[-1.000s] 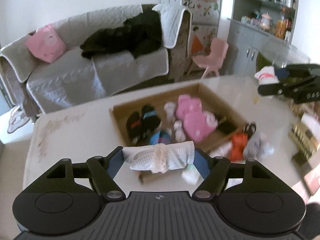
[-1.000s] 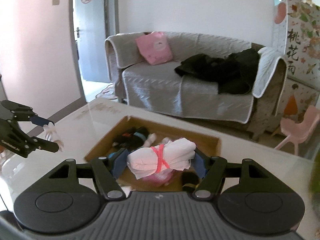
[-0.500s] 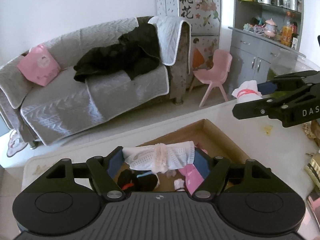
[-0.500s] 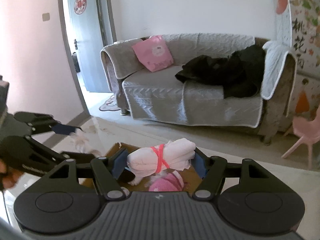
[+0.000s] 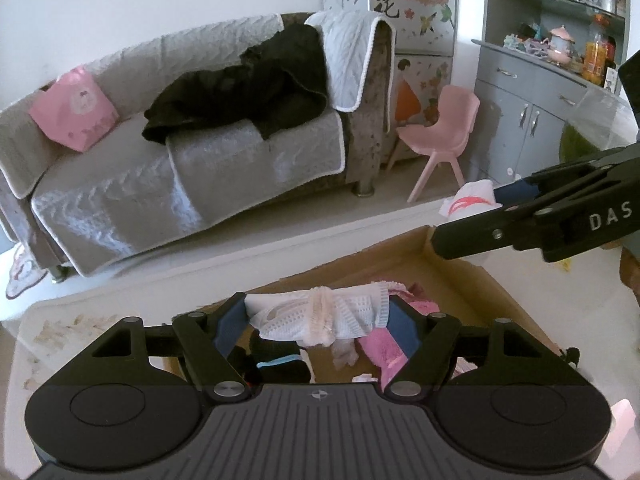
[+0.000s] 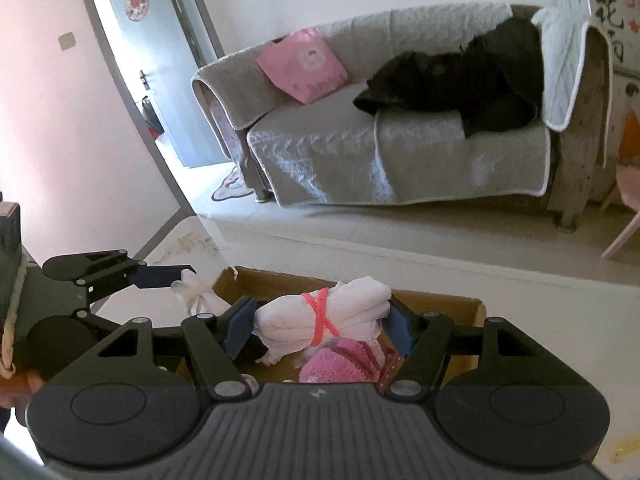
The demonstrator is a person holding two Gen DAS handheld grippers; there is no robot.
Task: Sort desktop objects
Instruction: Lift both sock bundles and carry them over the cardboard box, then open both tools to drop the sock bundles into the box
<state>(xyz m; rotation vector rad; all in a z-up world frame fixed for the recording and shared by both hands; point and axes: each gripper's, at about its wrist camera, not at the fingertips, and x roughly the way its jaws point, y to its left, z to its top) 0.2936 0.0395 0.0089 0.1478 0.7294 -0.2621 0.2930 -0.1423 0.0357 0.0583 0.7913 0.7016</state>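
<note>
Above the open brown cardboard box (image 5: 472, 280): left gripper (image 5: 318, 314) clenched on a white knitted cloth roll (image 5: 320, 314); right gripper (image 6: 322, 322) clenched on a pink-banded white cloth bundle (image 6: 324, 320).

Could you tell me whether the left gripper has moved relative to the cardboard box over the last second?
Yes. The left gripper has advanced over the box; the box's near wall has passed beneath it.

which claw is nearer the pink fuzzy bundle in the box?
Right. The right claw hangs just above the pink fuzzy bundle; the left claw sits toward the cardboard box's other side.
</note>
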